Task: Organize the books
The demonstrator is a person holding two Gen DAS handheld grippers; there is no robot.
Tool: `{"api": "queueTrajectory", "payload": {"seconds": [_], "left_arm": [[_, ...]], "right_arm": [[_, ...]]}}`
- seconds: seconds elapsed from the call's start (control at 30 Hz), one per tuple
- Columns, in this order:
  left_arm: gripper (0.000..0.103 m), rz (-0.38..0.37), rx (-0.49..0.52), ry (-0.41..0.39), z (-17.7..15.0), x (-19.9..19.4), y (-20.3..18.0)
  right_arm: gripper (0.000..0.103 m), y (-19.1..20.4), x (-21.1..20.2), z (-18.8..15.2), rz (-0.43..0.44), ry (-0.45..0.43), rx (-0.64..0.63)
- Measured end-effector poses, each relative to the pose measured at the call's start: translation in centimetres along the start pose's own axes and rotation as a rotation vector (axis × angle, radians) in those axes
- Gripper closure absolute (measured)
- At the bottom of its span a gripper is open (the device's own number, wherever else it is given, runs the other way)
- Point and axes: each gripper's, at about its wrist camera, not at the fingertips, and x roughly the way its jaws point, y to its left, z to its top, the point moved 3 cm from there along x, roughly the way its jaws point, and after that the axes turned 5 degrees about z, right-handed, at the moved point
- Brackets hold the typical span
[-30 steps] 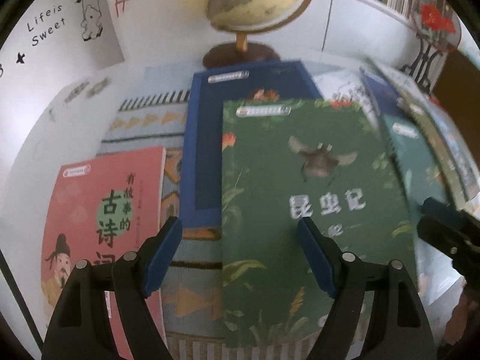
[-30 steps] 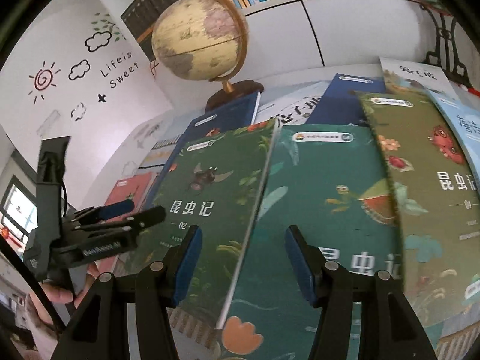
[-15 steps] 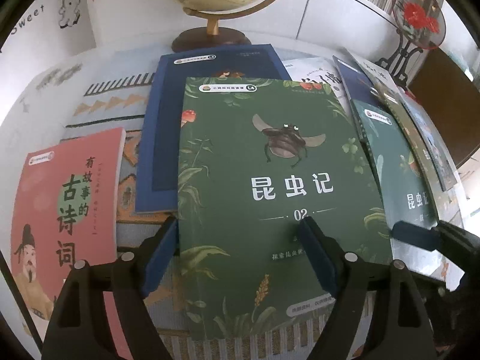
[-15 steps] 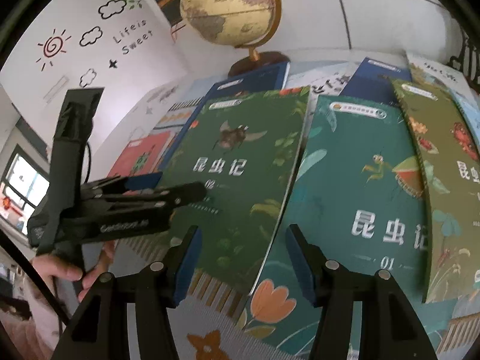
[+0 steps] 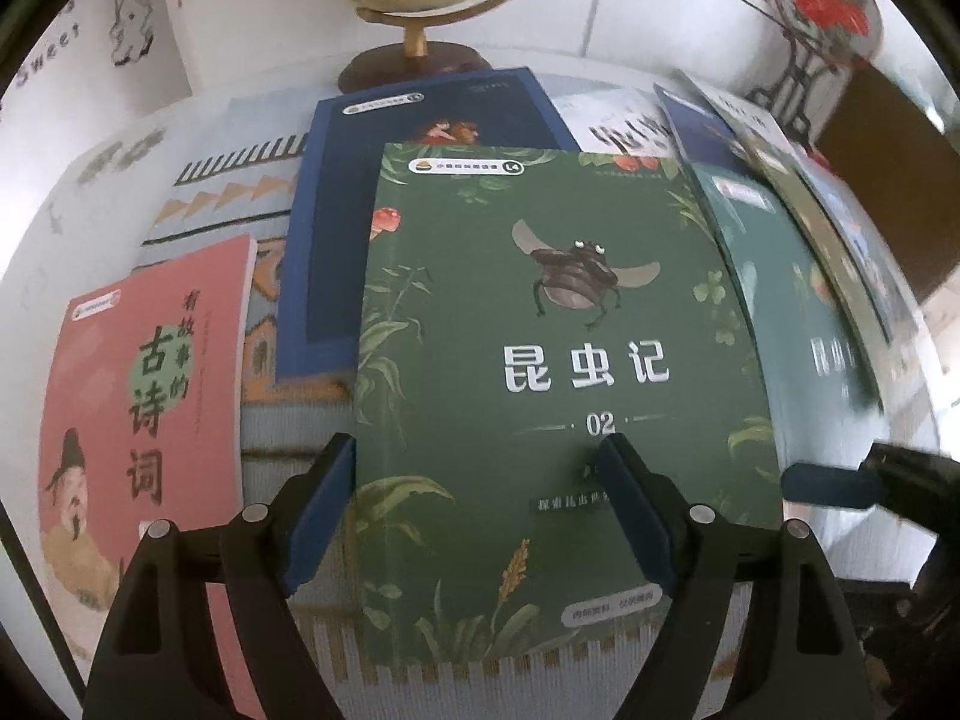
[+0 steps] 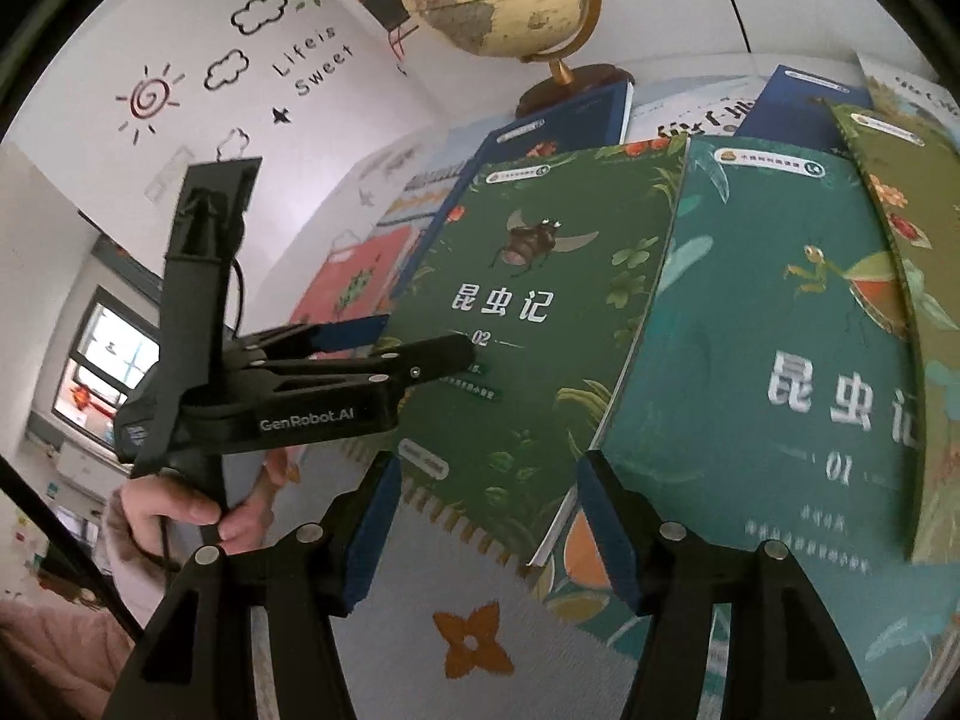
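Left gripper (image 5: 474, 504): we are holding it parted over the green book 02 (image 5: 558, 360), gripping nothing | Right gripper (image 6: 486, 516): we are hovering, jaws unclenched and empty, at that book's lower right corner | Progress: books are lying fanned and overlapping beside teal book 01 (image 6: 780, 360); we judge stacking hardly begun.

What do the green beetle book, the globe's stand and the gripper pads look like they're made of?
Green beetle book: paper, a soft matte cover, thin page edge showing. Globe stand: dark base, probably wood, with a brass-coloured, likely metal post. Left gripper pads: blue, dull, probably rubber or foam, on black plastic fingers.
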Motion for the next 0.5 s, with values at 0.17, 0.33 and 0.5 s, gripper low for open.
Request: {"api": "queueTrajectory", "payload": {"seconds": [0.17,0.33,0.5], "left_arm": [[0.023,-0.044,0.018,0.020,-3.3,-1.4,0.3],[0.024,-0.033,-0.017,0.019,-2.8,-1.3,1.1],[0.021,-0.011,-0.050,0.019,-2.6,-0.9,1.8]], "right_arm": [[0.043,0.9,0.0,-1.5,-0.030,0.027,-0.025],[0.043,0.6,0.9,-0.1,-0.063,-0.020,0.014],[0.060,0.0,2.4,0.7,-0.174,-0.068,0.043]]}}
